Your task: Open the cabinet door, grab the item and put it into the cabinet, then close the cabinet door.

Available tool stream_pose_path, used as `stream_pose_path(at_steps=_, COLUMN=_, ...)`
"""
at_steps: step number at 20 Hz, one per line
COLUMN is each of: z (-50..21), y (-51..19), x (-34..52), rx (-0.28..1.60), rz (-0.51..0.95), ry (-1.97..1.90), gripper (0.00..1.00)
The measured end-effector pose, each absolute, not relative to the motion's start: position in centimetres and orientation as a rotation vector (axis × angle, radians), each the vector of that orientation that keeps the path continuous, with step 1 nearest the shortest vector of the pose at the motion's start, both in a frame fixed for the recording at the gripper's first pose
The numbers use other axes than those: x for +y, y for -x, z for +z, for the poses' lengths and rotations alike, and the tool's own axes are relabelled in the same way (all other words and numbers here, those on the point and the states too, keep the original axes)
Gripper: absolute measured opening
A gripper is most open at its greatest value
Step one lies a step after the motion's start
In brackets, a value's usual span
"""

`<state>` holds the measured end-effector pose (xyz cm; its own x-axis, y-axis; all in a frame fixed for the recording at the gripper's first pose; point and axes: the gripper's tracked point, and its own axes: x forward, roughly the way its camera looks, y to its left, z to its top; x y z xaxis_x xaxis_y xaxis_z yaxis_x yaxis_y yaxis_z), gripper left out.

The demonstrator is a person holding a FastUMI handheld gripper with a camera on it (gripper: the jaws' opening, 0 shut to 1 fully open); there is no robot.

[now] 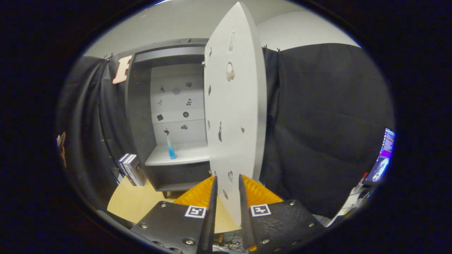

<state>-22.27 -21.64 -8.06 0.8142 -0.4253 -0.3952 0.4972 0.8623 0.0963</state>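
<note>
Door (235, 116) stands open, edge-on and upright just ahead of the hand-held gripper (227, 185), whose fingers sit narrowly parted and empty near its lower edge; the bottle (171, 148) stands on the shelf left of the door.

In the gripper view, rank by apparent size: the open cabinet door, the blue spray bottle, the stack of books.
1. Cabinet door, largest, though nearness to the camera inflates it.
2. Books.
3. Spray bottle, on the cabinet shelf.
The gripper has its jaws nearly closed at the door's lower edge.
</note>
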Motion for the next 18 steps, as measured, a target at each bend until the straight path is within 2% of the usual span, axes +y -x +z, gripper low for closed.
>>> stream_pose_path(at_steps=10, z=-9.4, y=23.6, x=-26.0, rx=0.392, rz=-0.602, ry=-0.177, gripper=0.31)
stream_pose_path(at_steps=18, z=-10.2, y=25.3, x=-32.3, rx=0.391, rz=-0.787, ry=-0.191, gripper=0.31)
